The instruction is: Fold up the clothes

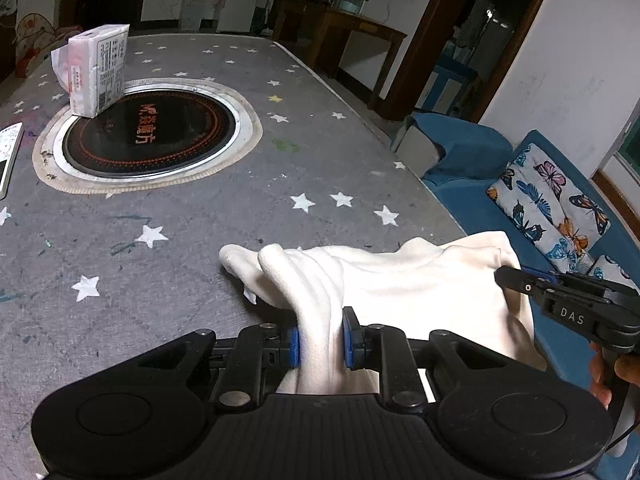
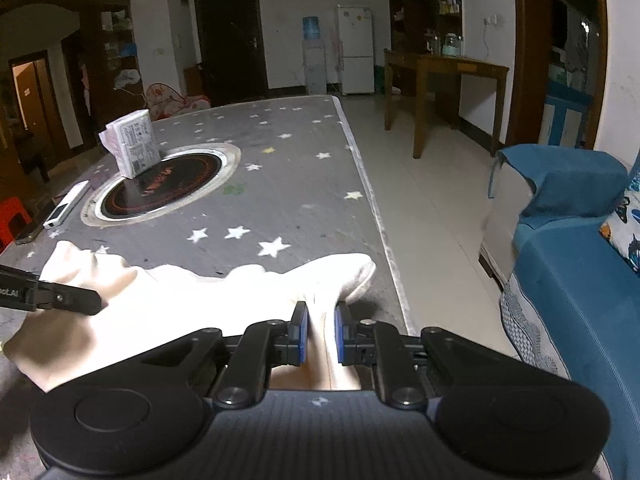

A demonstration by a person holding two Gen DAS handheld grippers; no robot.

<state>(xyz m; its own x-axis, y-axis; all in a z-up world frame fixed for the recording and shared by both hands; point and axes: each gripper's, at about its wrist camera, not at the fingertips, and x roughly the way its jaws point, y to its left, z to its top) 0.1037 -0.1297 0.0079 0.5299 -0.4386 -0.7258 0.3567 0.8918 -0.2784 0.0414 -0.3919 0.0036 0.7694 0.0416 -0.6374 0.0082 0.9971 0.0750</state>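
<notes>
Left gripper [image 1: 320,340] & right gripper [image 2: 321,336] each pinched tight on a bunch of the white garment [image 1: 420,280], which spans btwn them, bunched, partly on the star-print table [image 1: 200,208] ahead. No neat fold visible; smoothing & folding look left.

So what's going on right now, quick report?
Left gripper shut on white garment. Right gripper shut on its other end, near the table edge. Tissue pack and remote well beyond, not in the way.

White walls, tiled floor [image 2: 432,184], blue sofa [image 2: 580,280], wooden table [image 2: 452,68]
</notes>
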